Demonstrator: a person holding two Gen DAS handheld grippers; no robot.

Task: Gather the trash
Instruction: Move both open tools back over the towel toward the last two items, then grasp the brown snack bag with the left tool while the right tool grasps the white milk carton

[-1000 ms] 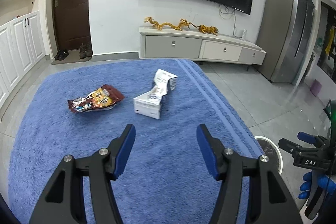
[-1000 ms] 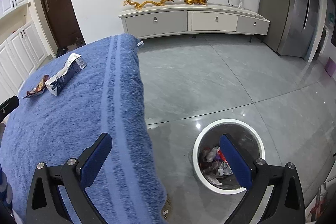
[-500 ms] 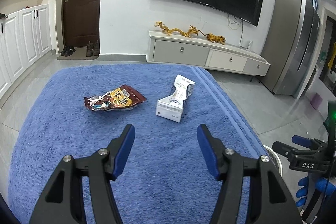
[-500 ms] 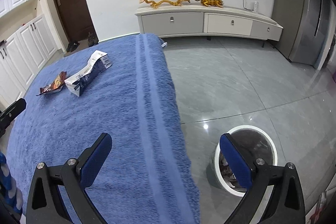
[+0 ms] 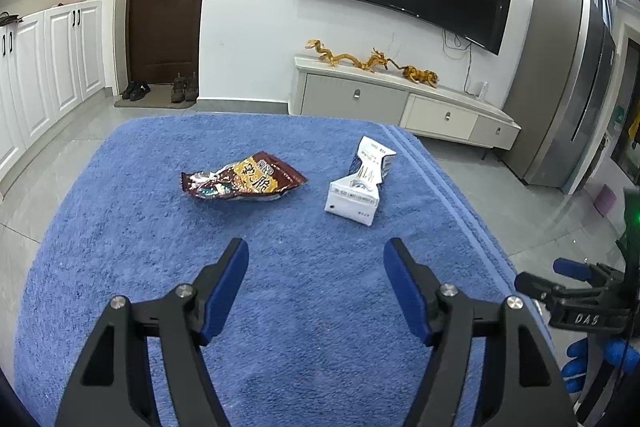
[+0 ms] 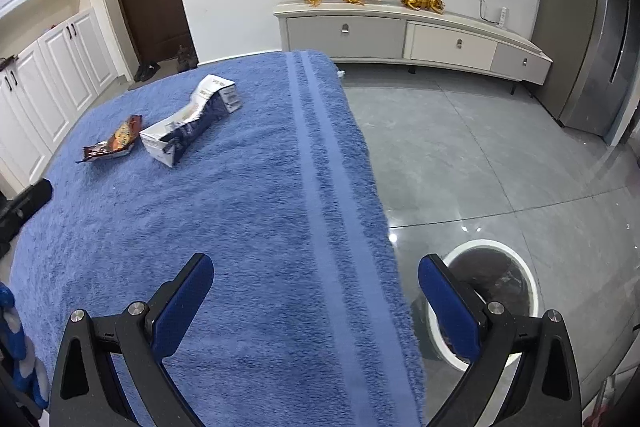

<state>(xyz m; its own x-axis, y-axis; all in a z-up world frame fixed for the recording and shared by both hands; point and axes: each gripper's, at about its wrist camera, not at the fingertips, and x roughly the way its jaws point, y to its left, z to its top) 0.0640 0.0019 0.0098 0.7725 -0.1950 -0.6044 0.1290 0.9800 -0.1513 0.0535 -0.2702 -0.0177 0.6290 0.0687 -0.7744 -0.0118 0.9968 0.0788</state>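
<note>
Left gripper (image 5: pixel 316 267) jaws are opening wider, nothing between them. Snack bag (image 5: pixel 244 179) and crushed carton (image 5: pixel 358 187) now sit further right in its view. Right gripper (image 6: pixel 316 281) has swung left over the blue towel (image 6: pixel 240 227); trash bin (image 6: pixel 516 259) now mostly behind its right finger.

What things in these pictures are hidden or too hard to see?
- Trash bin: in the right wrist view, the right tool and the blue towel cover part of it; its contents are dark and unclear.
- Crushed carton: print too small to read in either view.
- Snack wrapper: partly behind the carton in the right wrist view.
- Left tool: jaws opening, nothing between them.
- The table under the towel: fully covered.
</note>
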